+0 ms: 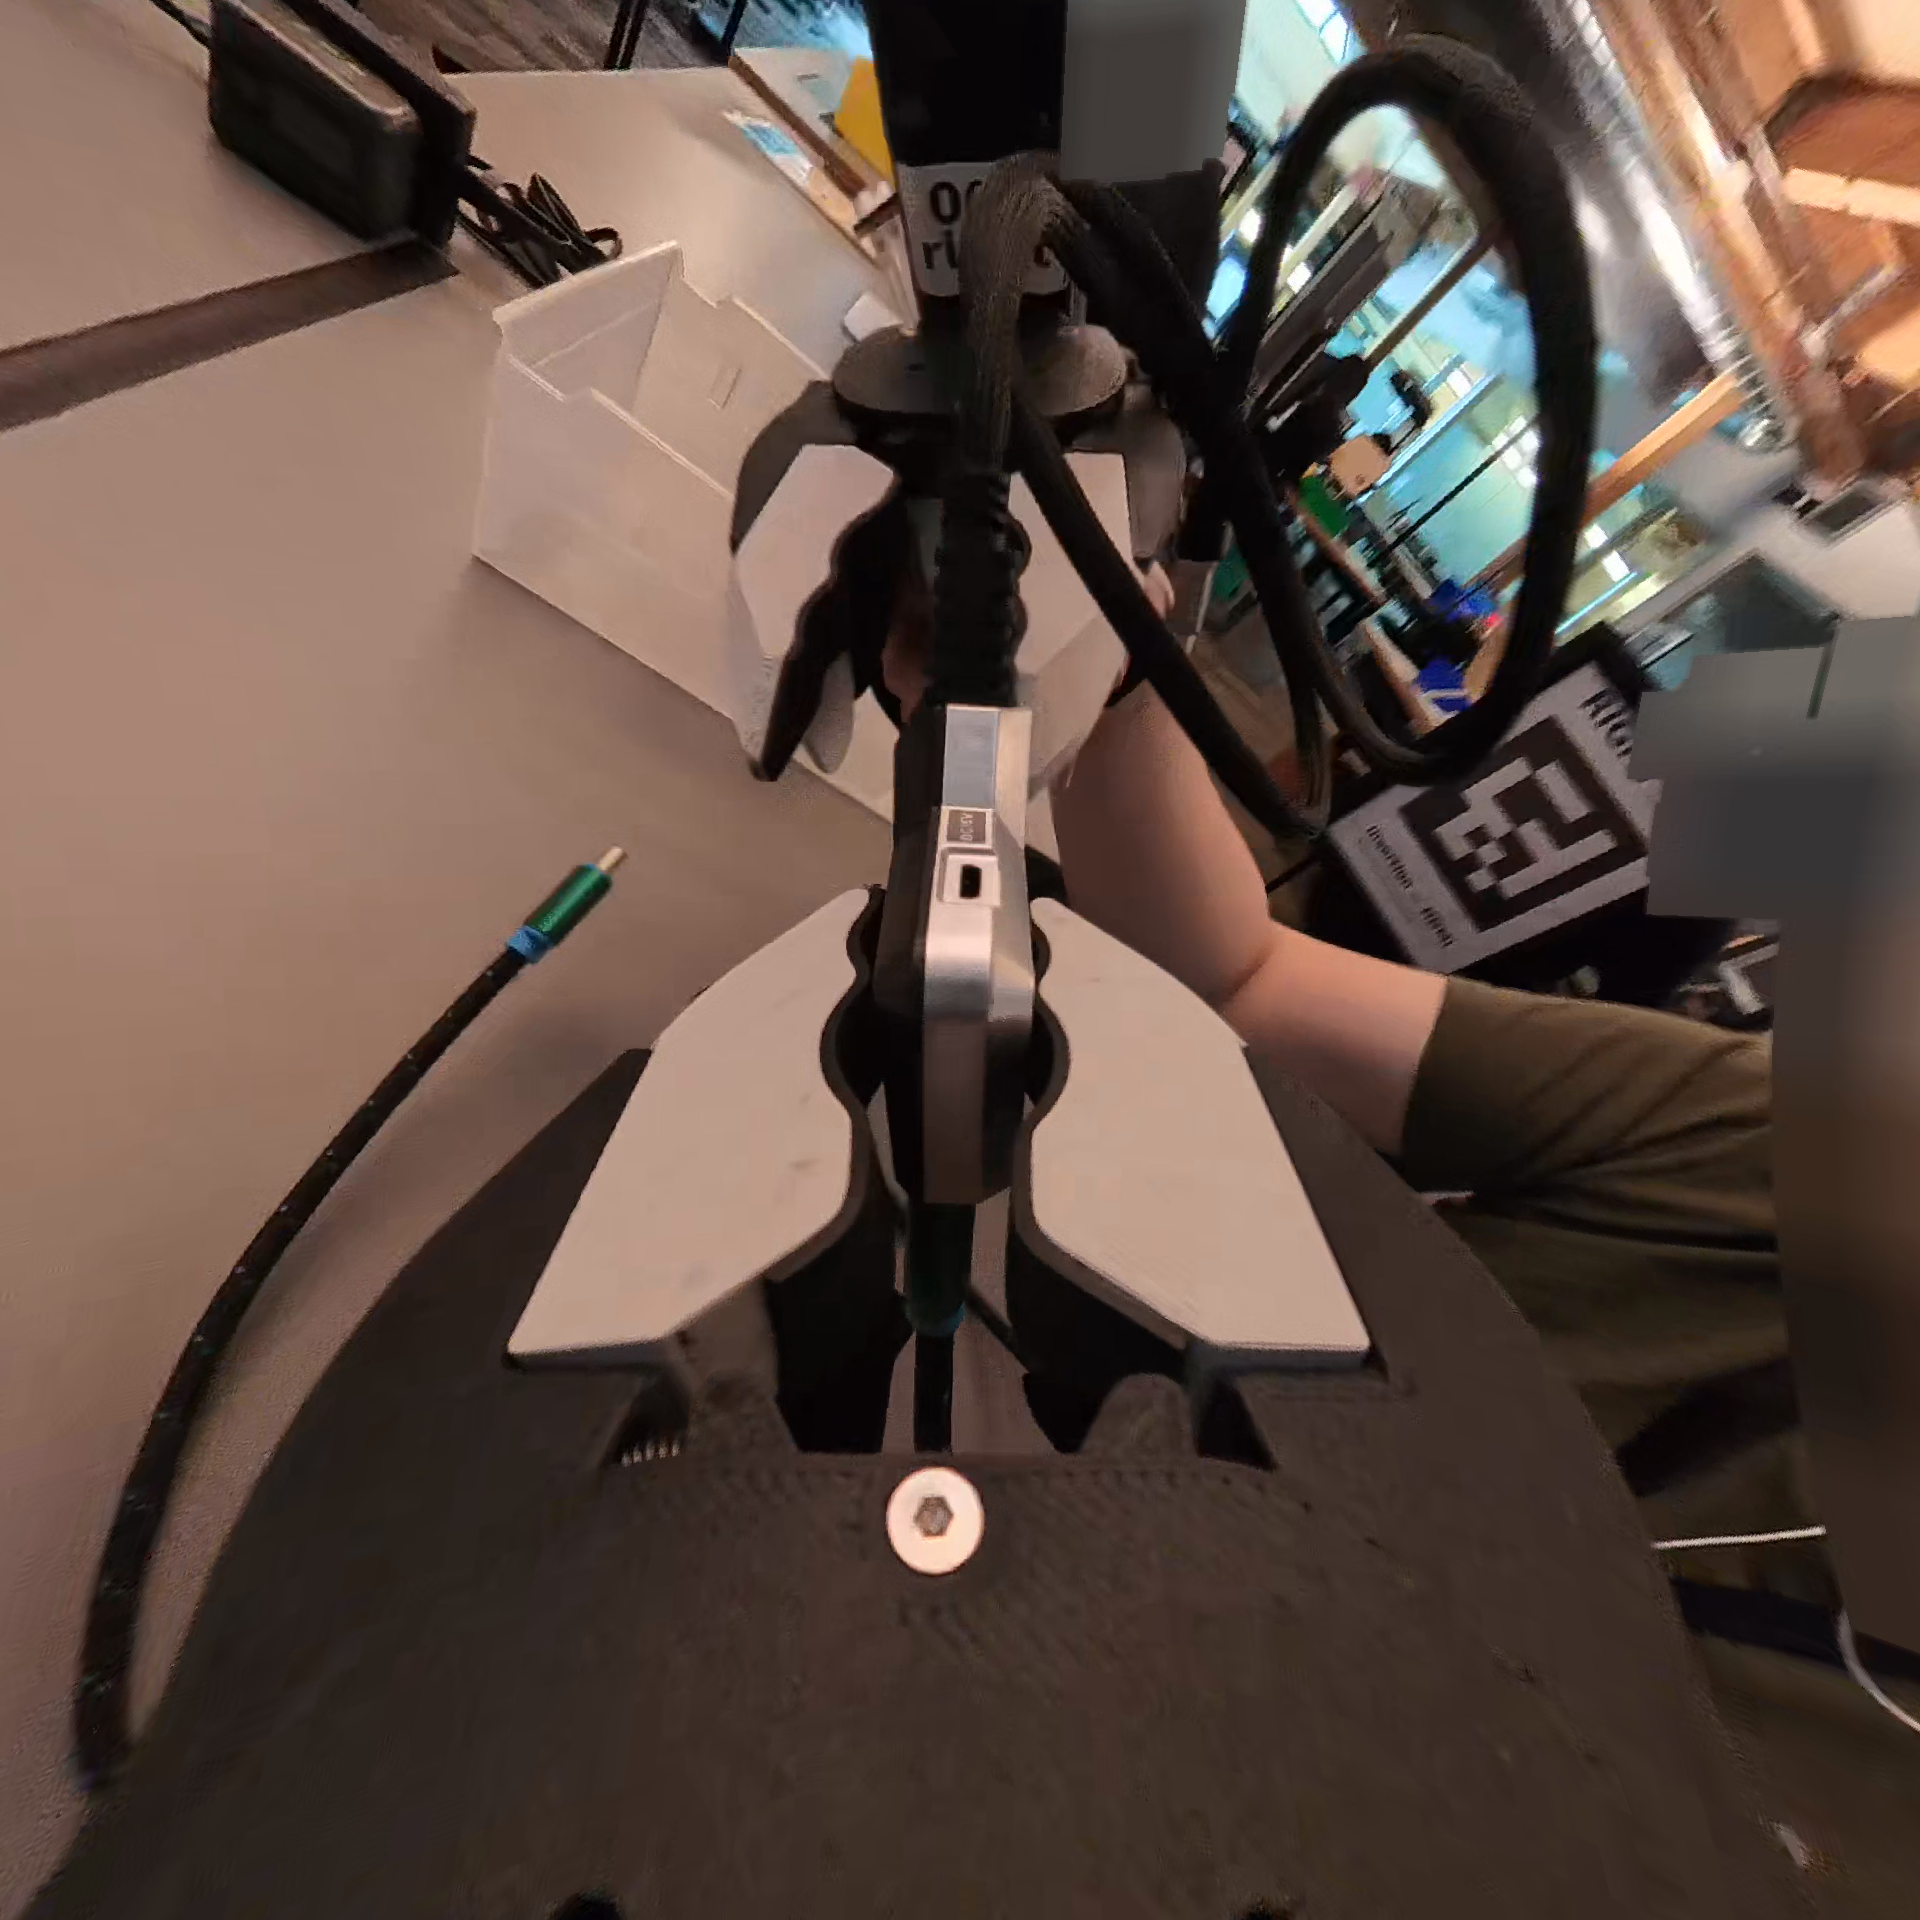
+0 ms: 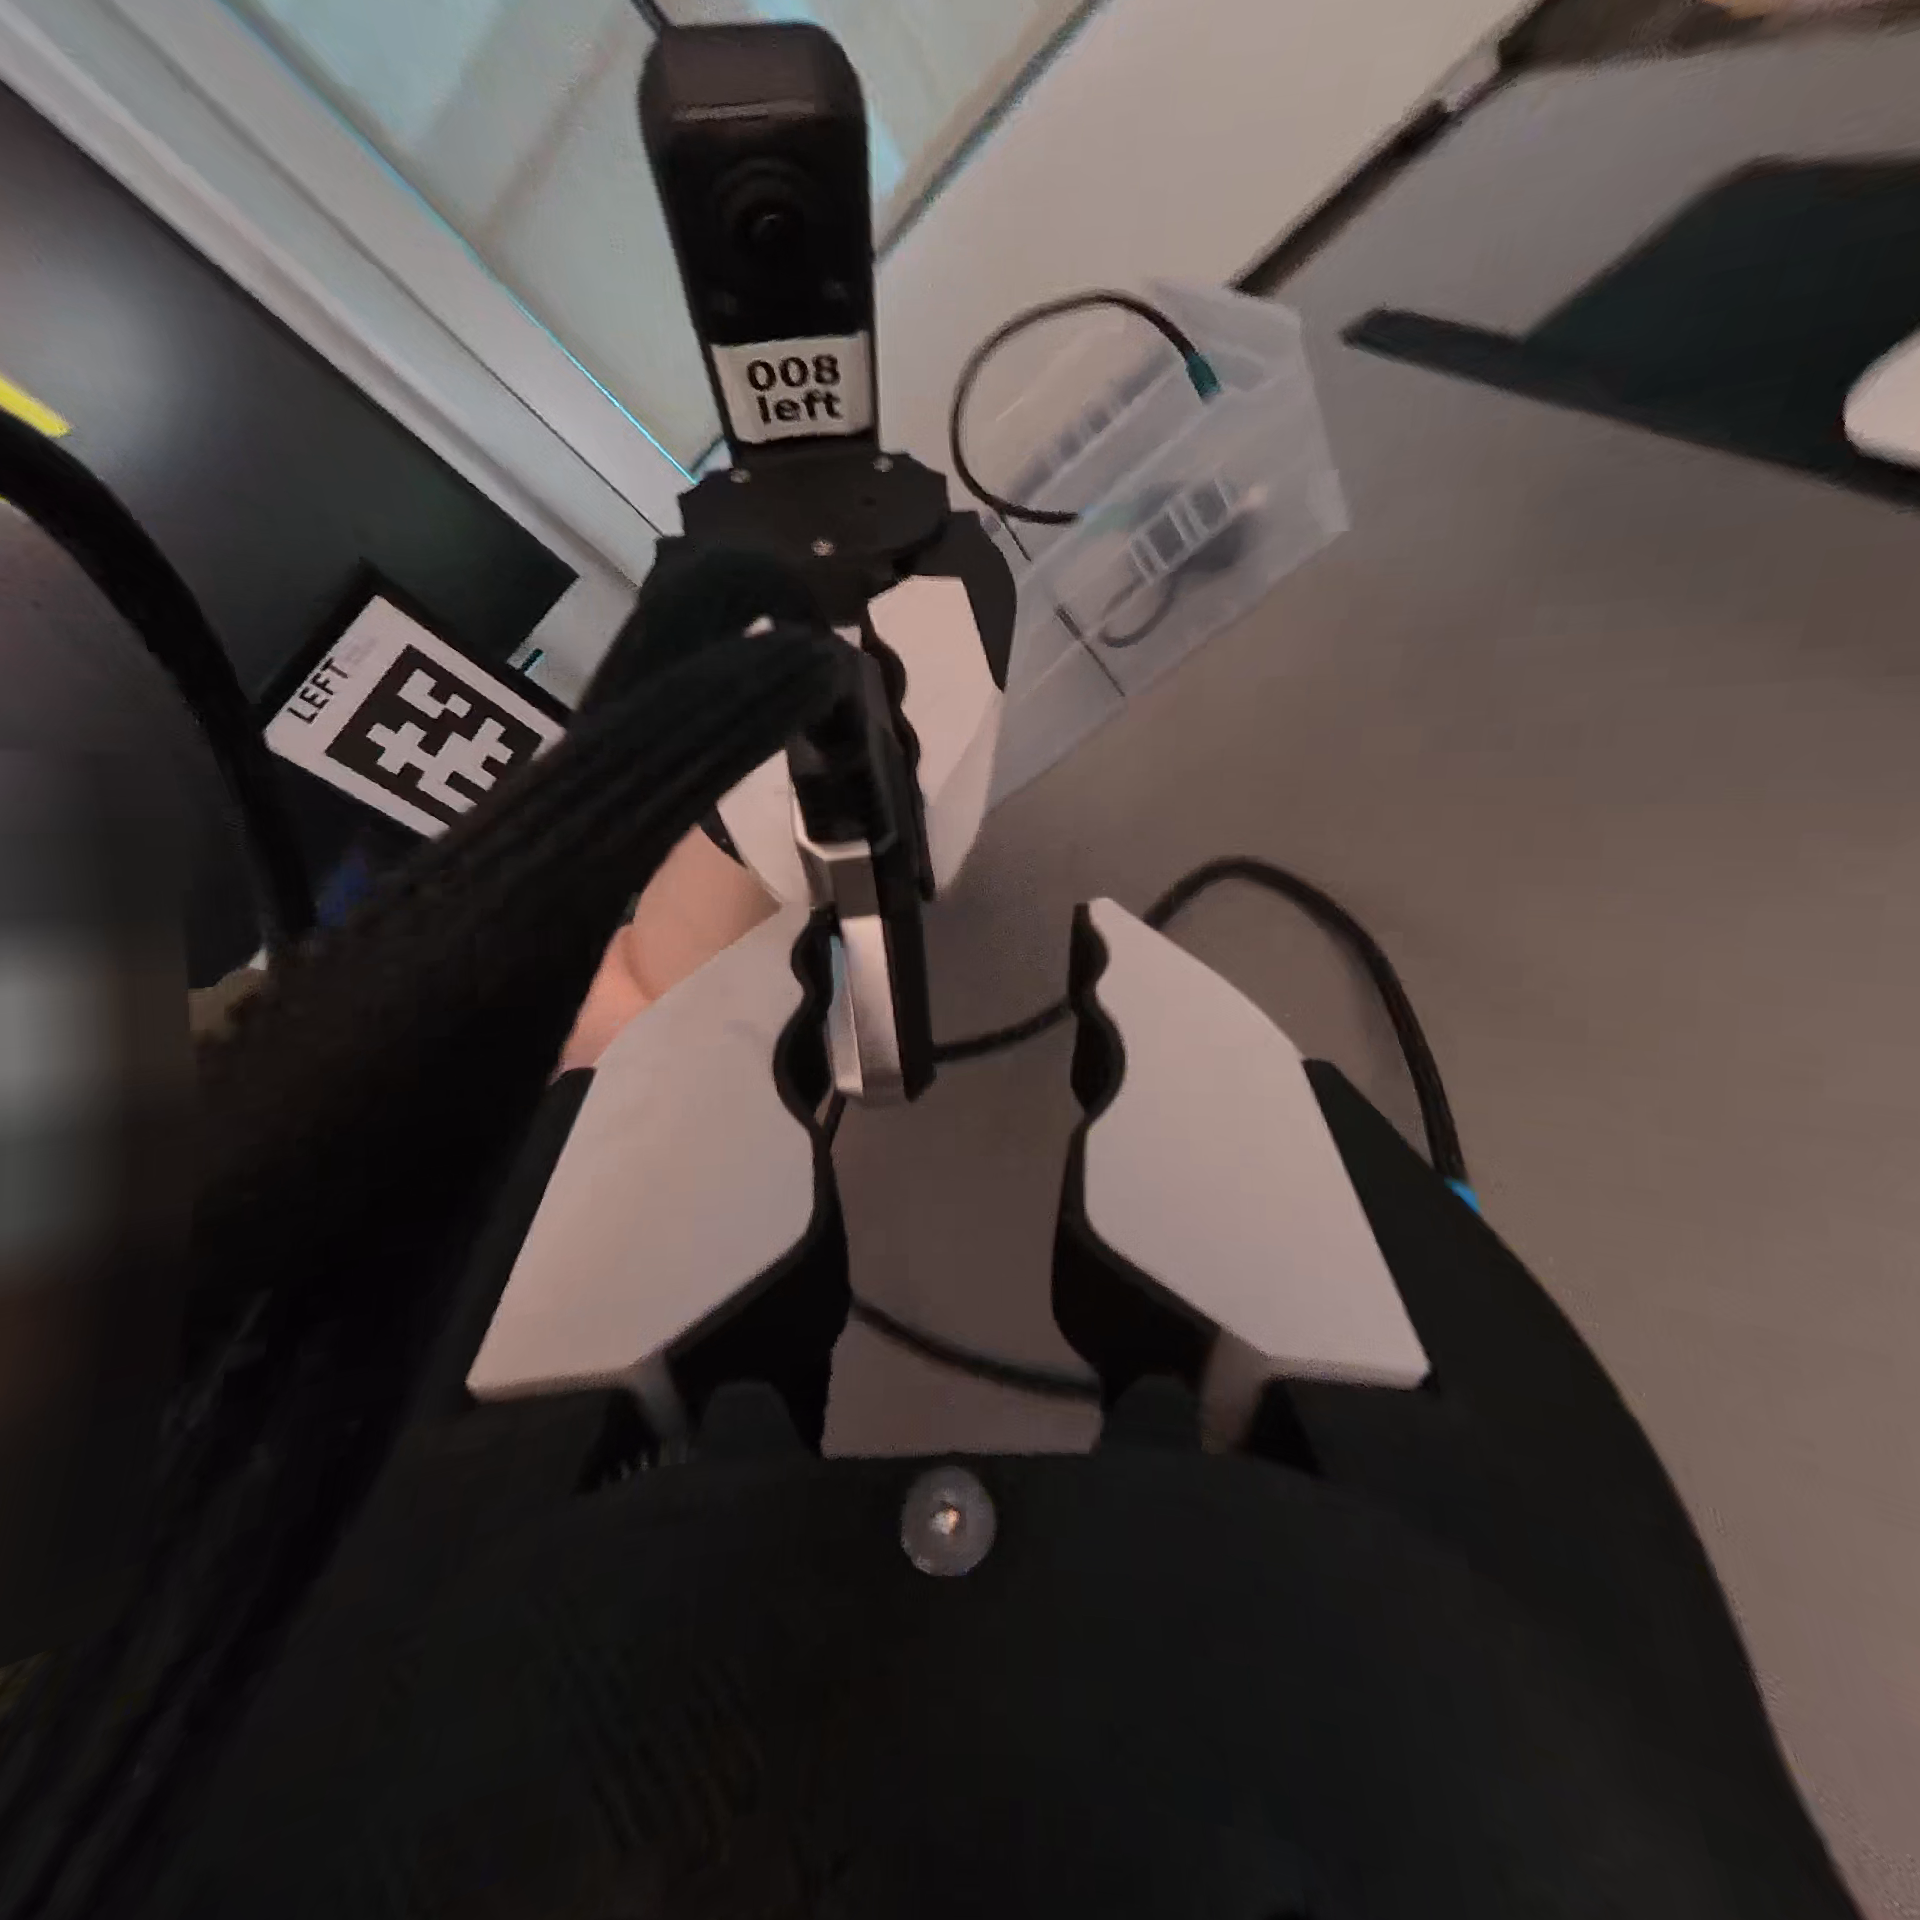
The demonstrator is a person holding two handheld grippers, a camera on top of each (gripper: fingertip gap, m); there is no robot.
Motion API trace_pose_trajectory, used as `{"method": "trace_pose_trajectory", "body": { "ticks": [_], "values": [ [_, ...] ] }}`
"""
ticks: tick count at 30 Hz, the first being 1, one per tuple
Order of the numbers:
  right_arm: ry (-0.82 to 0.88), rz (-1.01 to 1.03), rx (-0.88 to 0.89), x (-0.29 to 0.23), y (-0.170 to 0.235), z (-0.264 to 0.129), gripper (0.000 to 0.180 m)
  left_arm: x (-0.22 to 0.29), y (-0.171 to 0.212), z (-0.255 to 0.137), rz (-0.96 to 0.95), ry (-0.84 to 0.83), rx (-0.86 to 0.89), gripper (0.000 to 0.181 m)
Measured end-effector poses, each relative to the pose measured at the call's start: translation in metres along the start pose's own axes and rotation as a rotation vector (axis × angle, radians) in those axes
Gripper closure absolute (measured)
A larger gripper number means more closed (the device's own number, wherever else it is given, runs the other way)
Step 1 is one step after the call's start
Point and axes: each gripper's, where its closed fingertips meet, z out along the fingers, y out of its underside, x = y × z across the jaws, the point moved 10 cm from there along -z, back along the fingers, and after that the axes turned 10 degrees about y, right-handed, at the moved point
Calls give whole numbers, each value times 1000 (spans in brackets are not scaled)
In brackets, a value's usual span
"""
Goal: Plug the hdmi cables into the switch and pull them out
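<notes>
My left gripper (image 1: 951,935) is shut on the silver HDMI switch (image 1: 971,997) and holds it edge-on above the table. A green-tipped HDMI plug (image 1: 935,1299) sits in the switch's near end, between my fingers. My right gripper (image 2: 945,935) is open; the switch's other end (image 2: 873,997) lies between its fingertips, close beside one finger (image 2: 727,1091). The right gripper also shows in the left wrist view (image 1: 925,748), facing mine. A loose black HDMI cable with a green plug (image 1: 577,899) lies on the table; its cord also shows in the right wrist view (image 2: 1403,1039).
A clear plastic box (image 1: 623,416) stands on the grey table (image 1: 260,727); in the right wrist view (image 2: 1174,468) it holds a cable. A black power adapter (image 1: 312,114) lies at the far left. A person's arm (image 1: 1195,883) and a marker board (image 1: 1496,831) are at the right.
</notes>
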Motion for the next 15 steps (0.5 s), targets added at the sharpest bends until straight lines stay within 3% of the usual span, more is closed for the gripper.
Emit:
{"method": "trace_pose_trajectory", "body": {
  "ticks": [2, 8, 12, 15],
  "values": [
    [19, 44, -69, 4, 3, -7, 136, -6, 2, -2, -48, 68, 30, 160],
    [377, 145, -313, 46, 27, -26, 141, -6, -1, -19, -140, 212, 174, 160],
    [562, 157, -297, 58, 25, -39, 143, -2, -5, -32, -199, 282, 312, 160],
    [774, 89, -110, 57, 8, -63, 145, -4, -6, -44, -255, 325, 478, 160]
  ]
}}
